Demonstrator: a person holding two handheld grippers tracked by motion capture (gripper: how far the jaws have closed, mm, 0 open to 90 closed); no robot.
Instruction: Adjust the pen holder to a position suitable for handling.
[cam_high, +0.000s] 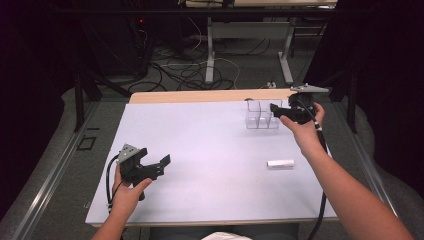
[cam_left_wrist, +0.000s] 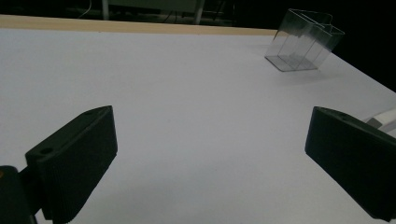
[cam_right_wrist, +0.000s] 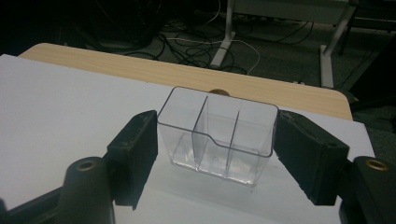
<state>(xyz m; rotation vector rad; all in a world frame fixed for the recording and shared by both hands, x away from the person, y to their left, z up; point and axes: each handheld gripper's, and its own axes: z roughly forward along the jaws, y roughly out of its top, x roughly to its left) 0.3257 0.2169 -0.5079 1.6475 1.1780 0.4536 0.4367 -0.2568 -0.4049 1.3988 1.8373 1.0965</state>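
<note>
Left hand-held gripper (cam_high: 159, 165) low, jaws wide apart; right hand-held gripper (cam_high: 276, 111) raised, arm outstretched, jaws apart.

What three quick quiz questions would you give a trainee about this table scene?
1. True or false: the clear container has three compartments.
2. Where does the white stick lie? A in the container; B on the table; C on the floor.
3. Fill in: the left hand-held gripper has its jaws standing ___.
Key: 1 true; 2 B; 3 open.
</note>
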